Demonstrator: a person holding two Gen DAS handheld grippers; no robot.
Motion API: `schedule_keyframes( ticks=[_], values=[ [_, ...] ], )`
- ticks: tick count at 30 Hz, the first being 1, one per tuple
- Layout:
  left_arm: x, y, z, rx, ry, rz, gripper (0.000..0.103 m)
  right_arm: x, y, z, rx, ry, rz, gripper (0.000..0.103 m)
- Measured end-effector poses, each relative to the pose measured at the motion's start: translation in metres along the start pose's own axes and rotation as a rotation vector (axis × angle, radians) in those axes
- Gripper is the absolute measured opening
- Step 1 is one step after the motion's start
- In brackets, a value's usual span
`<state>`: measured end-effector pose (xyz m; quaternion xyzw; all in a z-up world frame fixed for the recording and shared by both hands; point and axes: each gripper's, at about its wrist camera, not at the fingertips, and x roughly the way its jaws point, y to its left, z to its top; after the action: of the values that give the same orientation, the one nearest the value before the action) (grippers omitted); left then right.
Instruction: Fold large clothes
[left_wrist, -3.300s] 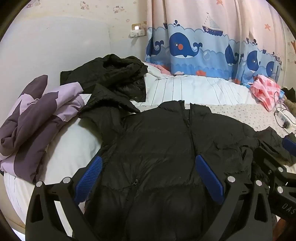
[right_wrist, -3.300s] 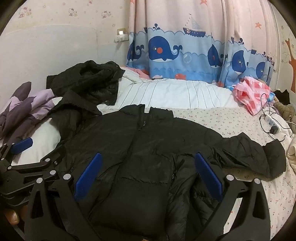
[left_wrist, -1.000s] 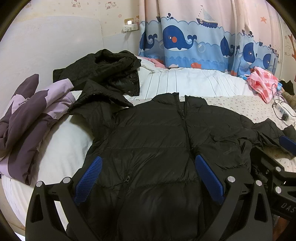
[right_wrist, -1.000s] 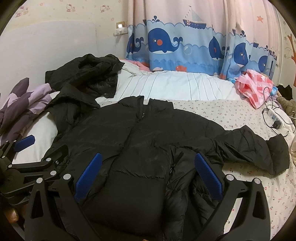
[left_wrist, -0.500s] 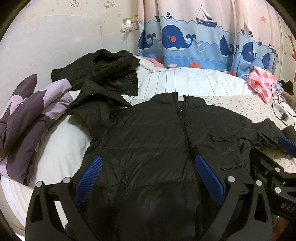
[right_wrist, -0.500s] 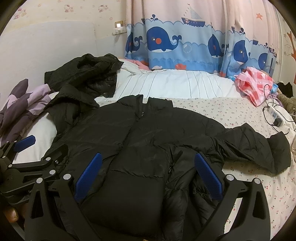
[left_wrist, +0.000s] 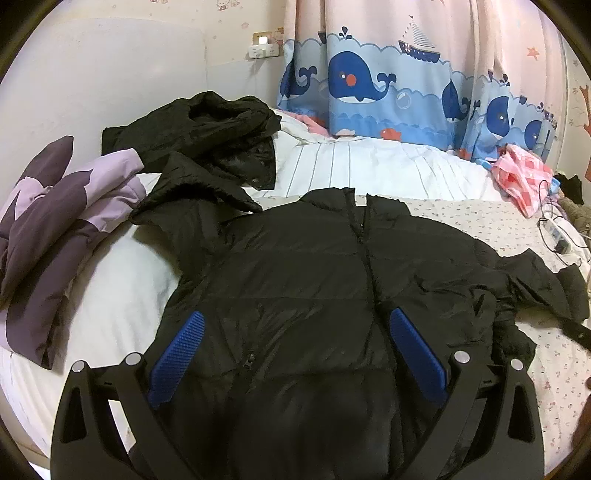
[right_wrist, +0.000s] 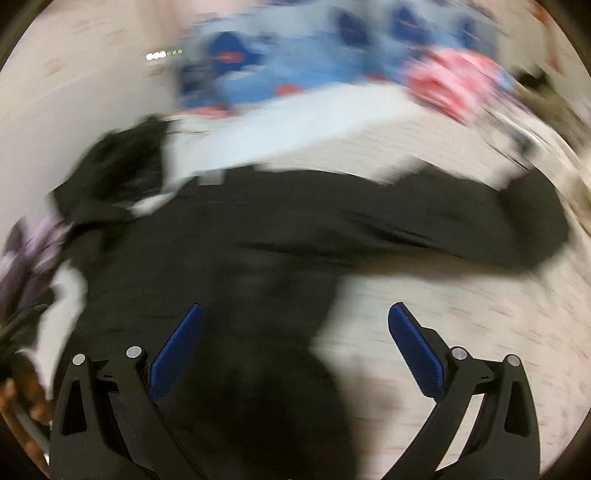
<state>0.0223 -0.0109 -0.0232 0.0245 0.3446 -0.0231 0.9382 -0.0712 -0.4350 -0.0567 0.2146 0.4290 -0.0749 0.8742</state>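
Observation:
A black puffer jacket (left_wrist: 314, 280) lies front up and zipped on the bed, collar away from me, its right sleeve (left_wrist: 535, 284) stretched out to the right. My left gripper (left_wrist: 295, 328) hovers open above the jacket's lower front, nothing between its blue pads (left_wrist: 188, 339). The right wrist view is heavily motion-blurred; there the jacket (right_wrist: 229, 251) and its outstretched sleeve (right_wrist: 480, 225) show as dark smears. My right gripper (right_wrist: 295, 325) is open over the jacket's lower right edge, holding nothing.
A second black jacket (left_wrist: 207, 136) is heaped at the back left, beside a purple garment (left_wrist: 62, 206) on the left. A pink checked cloth (left_wrist: 521, 177) and a power strip with cables (left_wrist: 557, 236) lie at the right. A whale-print curtain (left_wrist: 388, 85) hangs behind the bed.
The right gripper has swung quickly to the right and its view is now blurred; it has left the left wrist view. The left gripper has barely moved. Both stay open.

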Motion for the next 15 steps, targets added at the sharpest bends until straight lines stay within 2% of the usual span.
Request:
schedule_keyframes(
  ticks=[2, 5, 10, 13, 14, 15],
  values=[
    [0.003, 0.002, 0.001, -0.014, 0.008, -0.002, 0.097, 0.005, -0.079, 0.013, 0.212, 0.015, 0.033, 0.097],
    [0.01, 0.005, 0.003, -0.051, 0.038, -0.038, 0.097, 0.015, -0.161, 0.026, 0.392, -0.018, 0.015, 0.097],
    [0.028, 0.001, 0.002, -0.083, 0.095, -0.083, 0.097, 0.047, -0.228, 0.052, 0.53, -0.095, 0.066, 0.097],
    [0.038, -0.003, 0.002, -0.089, 0.117, -0.088, 0.097, 0.071, -0.263, 0.069, 0.63, -0.189, 0.129, 0.096],
    [0.042, -0.004, 0.002, -0.089, 0.122, -0.088, 0.097, 0.075, -0.265, 0.078, 0.626, -0.225, 0.128, 0.084],
    [0.044, -0.006, 0.002, -0.09, 0.126, -0.088, 0.097, 0.081, -0.266, 0.089, 0.61, -0.22, 0.118, 0.047]
  ],
)
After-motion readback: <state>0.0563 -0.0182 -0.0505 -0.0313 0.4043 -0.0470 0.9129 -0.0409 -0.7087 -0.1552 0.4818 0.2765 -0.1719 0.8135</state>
